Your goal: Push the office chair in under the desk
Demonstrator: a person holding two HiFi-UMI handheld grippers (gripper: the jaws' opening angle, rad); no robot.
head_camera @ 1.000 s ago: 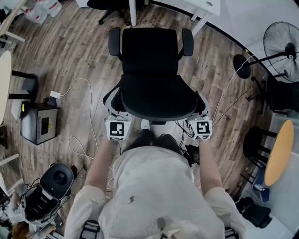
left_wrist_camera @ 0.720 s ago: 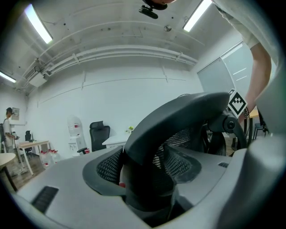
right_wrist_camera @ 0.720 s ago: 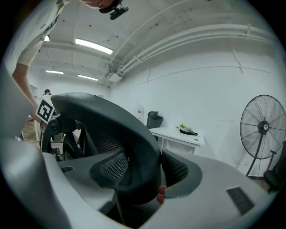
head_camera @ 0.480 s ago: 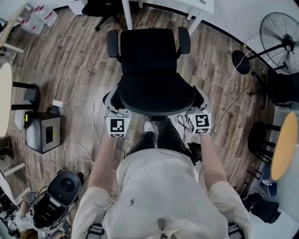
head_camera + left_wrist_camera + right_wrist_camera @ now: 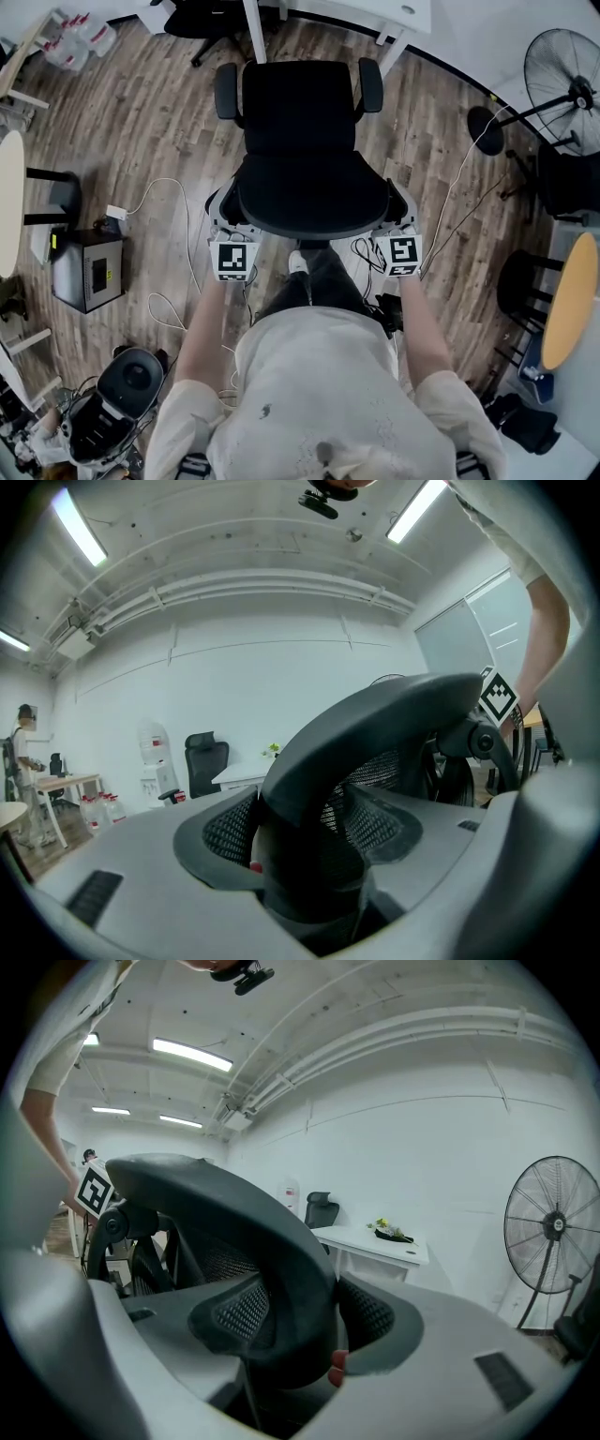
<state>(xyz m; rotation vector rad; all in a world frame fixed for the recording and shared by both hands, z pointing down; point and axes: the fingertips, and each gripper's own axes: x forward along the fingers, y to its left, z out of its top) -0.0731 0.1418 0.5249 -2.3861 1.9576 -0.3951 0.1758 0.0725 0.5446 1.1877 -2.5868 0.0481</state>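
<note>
below the head camera, on the wood floor [image 5: 141, 122], the black office chair [image 5: 300, 117] stands with its seat turned toward the white desk [image 5: 398, 9] at the top edge of the view. seat front lies close to the desk legs, between them; nearly all of the chair is out on open floor, not under the top. both armrests [image 5: 228, 89] in plain sight. the backrest [image 5: 309, 192] is the part nearest the person, who stands right behind it, one arm out to each upper corner. left gripper [image 5: 305, 850]: jaws astride the backrest's curved rim, mesh pads pressed to it on both sides, clamped. right gripper [image 5: 295, 1321]: same hold on the opposite corner, rim filling the gap between its pads, jaws set wide around it. a standing fan [image 5: 562, 80] is well off to the right, and a white cable [image 5: 159, 183] trails over the floor left of the chair.
</note>
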